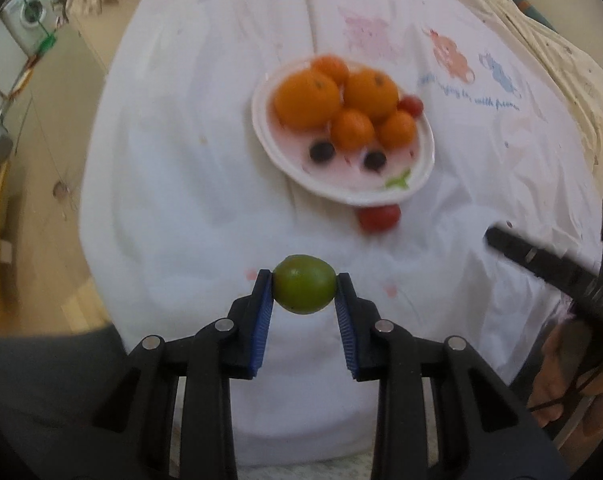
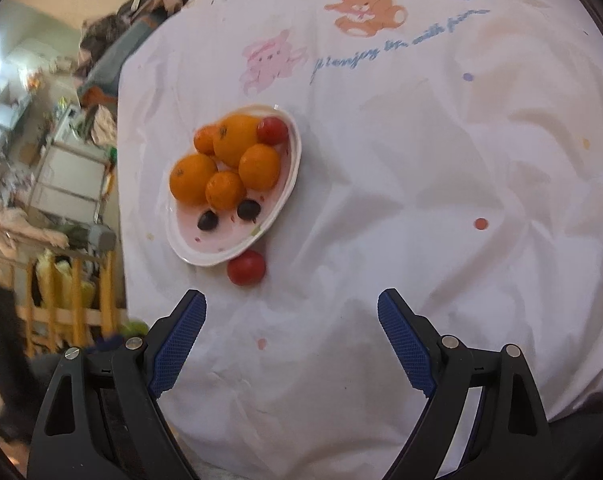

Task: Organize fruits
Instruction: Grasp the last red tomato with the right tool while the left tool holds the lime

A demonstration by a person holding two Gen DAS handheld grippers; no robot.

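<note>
My left gripper (image 1: 304, 283) is shut on a green lime (image 1: 304, 284) and holds it above the white cloth, short of the plate. The white oval plate (image 1: 413, 184) (image 2: 289, 184) holds several oranges (image 1: 306, 98) (image 2: 237, 138), two dark grapes (image 1: 321, 152) (image 2: 248, 209) and a red tomato (image 1: 411, 105) (image 2: 272, 130). A second red tomato (image 1: 379, 218) (image 2: 246, 267) lies on the cloth against the plate's near rim. My right gripper (image 2: 291, 308) is open and empty, just short of that tomato; it also shows at the right of the left wrist view (image 1: 541, 258).
The table is covered by a wrinkled white cloth (image 2: 421, 200) with cartoon animal prints (image 2: 365, 12). Its left edge drops to a wooden floor (image 1: 41, 184). A washing machine (image 1: 25, 12), shelves (image 2: 69, 176) and a wooden rail (image 2: 73, 312) stand beyond that edge.
</note>
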